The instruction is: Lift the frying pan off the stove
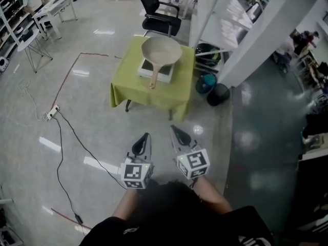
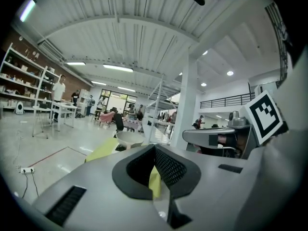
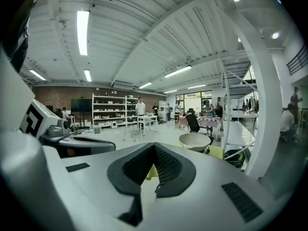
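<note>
A pale frying pan (image 1: 161, 50) with a wooden handle (image 1: 154, 79) rests on a white stove (image 1: 145, 67), which stands on a small table under a green cloth (image 1: 154, 94). Both grippers hang over the floor well short of the table, side by side and pointing at it. The left gripper (image 1: 147, 134) is shut and holds nothing. So is the right gripper (image 1: 172, 127). In the left gripper view the pan (image 2: 129, 137) shows far beyond the closed jaws of the left gripper (image 2: 155, 146). In the right gripper view the pan (image 3: 195, 141) lies beyond the right gripper (image 3: 154, 144).
A black office chair (image 1: 159, 12) stands behind the table. A white pillar (image 1: 266, 40), a black bucket (image 1: 218, 94) and a teal bin (image 1: 207, 82) are to its right. A power strip (image 1: 53, 113) with a black cable lies on the floor at left.
</note>
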Demonstrator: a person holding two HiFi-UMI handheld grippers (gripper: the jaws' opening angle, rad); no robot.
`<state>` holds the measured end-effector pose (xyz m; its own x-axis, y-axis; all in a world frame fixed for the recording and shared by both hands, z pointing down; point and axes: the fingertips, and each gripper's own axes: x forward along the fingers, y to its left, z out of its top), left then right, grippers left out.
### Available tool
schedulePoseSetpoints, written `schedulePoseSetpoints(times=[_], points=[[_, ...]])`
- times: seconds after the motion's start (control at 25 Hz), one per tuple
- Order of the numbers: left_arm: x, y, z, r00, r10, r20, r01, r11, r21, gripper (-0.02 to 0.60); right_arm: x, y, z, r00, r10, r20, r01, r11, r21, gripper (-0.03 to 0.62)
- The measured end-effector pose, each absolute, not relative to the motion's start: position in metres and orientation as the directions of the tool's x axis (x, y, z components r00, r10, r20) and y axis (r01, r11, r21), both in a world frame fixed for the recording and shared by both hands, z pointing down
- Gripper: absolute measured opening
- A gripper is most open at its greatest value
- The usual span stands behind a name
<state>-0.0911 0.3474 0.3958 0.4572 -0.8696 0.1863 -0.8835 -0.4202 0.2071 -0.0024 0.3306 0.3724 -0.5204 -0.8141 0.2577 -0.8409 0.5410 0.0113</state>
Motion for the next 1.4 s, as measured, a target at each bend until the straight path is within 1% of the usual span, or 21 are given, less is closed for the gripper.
schedulePoseSetpoints(times=[0.32, 0.6, 0.92, 1.12, 1.24, 1.4], points=[[-0.107, 0.336, 0.404, 0.475, -0.859, 0.192, -0.872, -0.430, 0.234, 0.043, -0.008, 0.323, 0.380, -0.491, -0.823, 0.287, -0.857, 0.515, 0.013, 0.015], [-0.111, 0.318, 0.420, 0.492, -0.844, 0.214, -0.865, -0.444, 0.235, 0.043, -0.006, 0.287, 0.384, -0.481, -0.828, 0.287, -0.865, 0.501, -0.004, 0.015], [-0.134, 0.257, 0.437, 0.454, -0.855, 0.250, -0.888, -0.412, 0.204, 0.043, -0.014, 0.221, 0.404, -0.518, -0.805, 0.288, -0.848, 0.527, -0.052, 0.015], [-0.116, 0.212, 0.451, 0.496, -0.818, 0.291, -0.868, -0.465, 0.175, 0.043, -0.002, 0.174, 0.425, -0.513, -0.801, 0.309, -0.855, 0.511, -0.094, 0.015], [-0.108, 0.189, 0.457, 0.528, -0.787, 0.320, -0.849, -0.484, 0.211, 0.044, 0.006, 0.149, 0.431, -0.511, -0.796, 0.324, -0.856, 0.503, -0.117, 0.015], [-0.105, 0.152, 0.463, 0.531, -0.776, 0.341, -0.843, -0.441, 0.308, 0.043, 0.020, 0.112, 0.435, -0.516, -0.788, 0.336, -0.855, 0.498, -0.144, 0.015]])
